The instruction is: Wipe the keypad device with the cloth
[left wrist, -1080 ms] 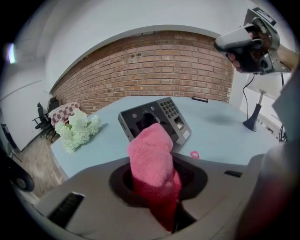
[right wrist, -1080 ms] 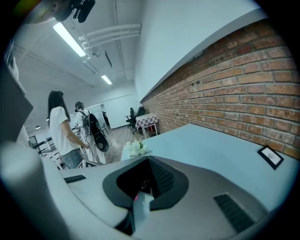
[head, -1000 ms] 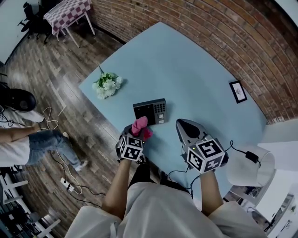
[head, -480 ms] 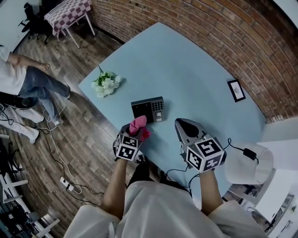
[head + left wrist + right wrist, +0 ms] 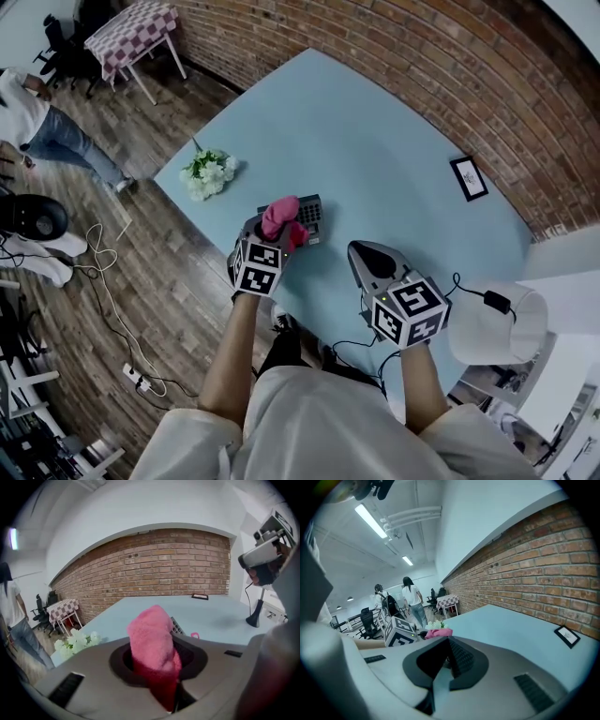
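Observation:
The dark keypad device [image 5: 309,214] lies near the front left edge of the light blue table [image 5: 375,141]. A pink cloth [image 5: 280,217] covers its left part. My left gripper [image 5: 278,232] is shut on the cloth and holds it over the device. In the left gripper view the pink cloth [image 5: 152,644] sticks up between the jaws, and a corner of the keypad device [image 5: 177,626] shows behind it. My right gripper [image 5: 362,251] hovers to the right of the device, apart from it, shut with nothing in it. The right gripper view shows the pink cloth [image 5: 438,633] at its left.
A bunch of white flowers [image 5: 211,172] lies at the table's left corner. A small framed picture [image 5: 468,178] lies by the brick wall. A white lamp [image 5: 492,323] with a cable stands at the right. A person [image 5: 42,127] is on the floor at the left.
My left gripper has moved forward with the cloth, which now covers part of the keypad device. The right gripper has barely moved. The person at the left has walked farther away.

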Demonstrator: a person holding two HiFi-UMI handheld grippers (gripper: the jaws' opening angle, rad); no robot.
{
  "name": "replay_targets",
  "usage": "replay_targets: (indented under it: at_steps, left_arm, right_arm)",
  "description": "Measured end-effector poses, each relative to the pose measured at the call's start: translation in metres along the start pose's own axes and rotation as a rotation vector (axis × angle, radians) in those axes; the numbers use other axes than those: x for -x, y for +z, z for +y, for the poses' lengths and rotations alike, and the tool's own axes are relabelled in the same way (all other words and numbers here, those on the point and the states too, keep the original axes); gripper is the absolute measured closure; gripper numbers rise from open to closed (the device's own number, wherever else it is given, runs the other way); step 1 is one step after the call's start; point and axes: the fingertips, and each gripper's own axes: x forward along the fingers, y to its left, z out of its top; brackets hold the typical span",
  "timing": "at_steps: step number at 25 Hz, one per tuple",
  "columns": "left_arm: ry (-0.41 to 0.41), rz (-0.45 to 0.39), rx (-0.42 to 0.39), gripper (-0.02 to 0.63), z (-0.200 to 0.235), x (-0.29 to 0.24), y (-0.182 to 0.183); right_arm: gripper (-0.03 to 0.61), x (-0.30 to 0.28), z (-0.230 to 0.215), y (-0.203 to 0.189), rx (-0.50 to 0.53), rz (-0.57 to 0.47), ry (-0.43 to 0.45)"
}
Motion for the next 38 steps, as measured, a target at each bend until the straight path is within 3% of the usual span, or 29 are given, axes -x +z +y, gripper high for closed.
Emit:
replay_targets:
  at_steps: [17, 29, 38]
  left_arm:
    - [-0.057, 0.075, -0.033, 0.483, -0.023, -0.03, -0.019]
    - [-0.13, 0.08, 0.08, 0.483, -0.045, -0.03, -0.052]
    - [-0.161, 0.136, 0.051, 0.483, -0.065, -0.029, -0.081]
  right_arm:
    - [0.557, 0.015, -0.013, -0.014, -0.028, 0.012, -0.042]
    - [0.557, 0.014, -0.012, -0.014, -0.032, 0.011, -0.041]
    - [0.557, 0.014, -0.012, -0.016, -0.035, 0.015, -0.043]
